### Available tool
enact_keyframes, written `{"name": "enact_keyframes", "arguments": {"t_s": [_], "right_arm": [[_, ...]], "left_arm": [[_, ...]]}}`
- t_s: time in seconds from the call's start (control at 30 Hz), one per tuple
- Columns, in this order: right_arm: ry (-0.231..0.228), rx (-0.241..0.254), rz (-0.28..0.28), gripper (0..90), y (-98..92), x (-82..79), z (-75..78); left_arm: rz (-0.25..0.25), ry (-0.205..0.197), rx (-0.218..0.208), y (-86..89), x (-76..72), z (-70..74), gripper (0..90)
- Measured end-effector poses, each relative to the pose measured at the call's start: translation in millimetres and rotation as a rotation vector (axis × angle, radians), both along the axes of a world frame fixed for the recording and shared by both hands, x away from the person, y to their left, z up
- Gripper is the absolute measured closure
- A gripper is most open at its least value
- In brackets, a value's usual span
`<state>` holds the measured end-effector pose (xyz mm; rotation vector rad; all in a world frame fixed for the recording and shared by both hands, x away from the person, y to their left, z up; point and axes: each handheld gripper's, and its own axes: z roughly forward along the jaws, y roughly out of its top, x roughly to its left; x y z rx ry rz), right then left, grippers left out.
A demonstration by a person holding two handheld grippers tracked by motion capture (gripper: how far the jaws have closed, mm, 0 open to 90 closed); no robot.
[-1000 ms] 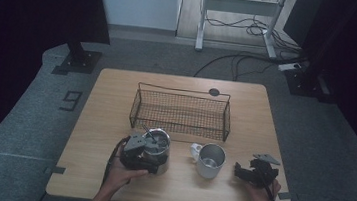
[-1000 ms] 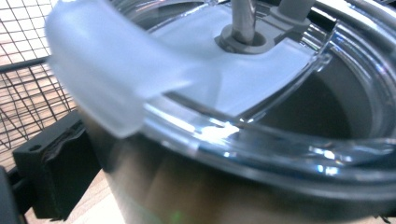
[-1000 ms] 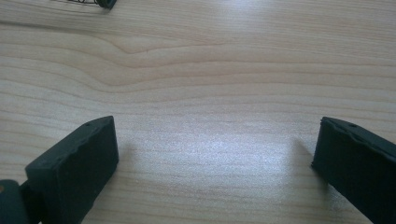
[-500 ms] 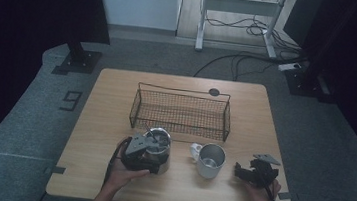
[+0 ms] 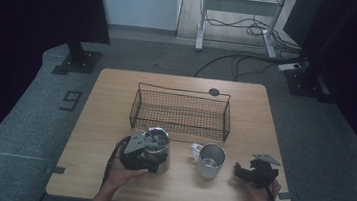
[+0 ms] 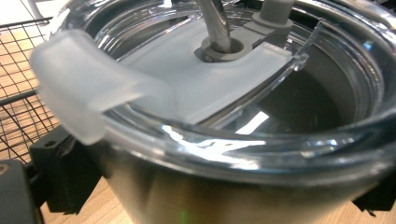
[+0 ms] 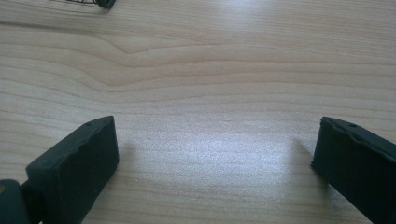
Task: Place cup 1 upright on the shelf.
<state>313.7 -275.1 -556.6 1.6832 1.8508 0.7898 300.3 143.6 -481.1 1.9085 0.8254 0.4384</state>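
Left tongs (image 5: 147,150) are sitting at the near-left part of the table (image 5: 111,103), with their jaws on either side of a steel tumbler (image 5: 157,148); the jaws have just been closing, and in the left gripper view the black pads (image 6: 63,175) are standing against the tumbler's wall, gripping it. The tumbler is standing upright just in front of the wire basket (image 5: 180,112), close to the basket's near-left corner. Its clear plastic lid (image 6: 243,135) is carrying a frosted sliding tab (image 6: 88,88) and a metal straw (image 6: 215,23) passing through a grey grommet. Right tongs (image 5: 239,171) are resting at the near-right part of the table, jaws spread wide with bare wood between them in the right gripper view, holding nothing. A steel mug (image 5: 209,159) with a white handle is standing between the two tongs, just beside the tumbler and well apart from the basket's far rim. Nothing is lying between the tumbler and the basket. A small dark round disc (image 5: 214,91) is lying on the table behind the basket. Count: one tumbler, one mug, one basket, one disc. On the floor left of the table a mark reading "9" (image 5: 71,101) is showing; no brand is legible on the tumbler or the mug.
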Motion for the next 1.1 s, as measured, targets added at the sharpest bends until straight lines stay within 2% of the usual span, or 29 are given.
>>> {"name": "enact_keyframes", "arguments": {"t_s": [0.6,0.77,1.1], "right_arm": [[0.0,0.0,0.0,0.0,0.0,0.0,0.0],[0.0,0.0,0.0,0.0,0.0,0.0,0.0],[0.0,0.0,0.0,0.0,0.0,0.0,0.0]], "left_arm": [[0.009,-0.018,-0.015,7.7,-2.2,13.2,4.2],[0.01,-0.025,-0.033,11.3,-2.1,20.8,4.2],[0.024,-0.043,-0.034,14.4,0.7,32.8,4.2]]}}
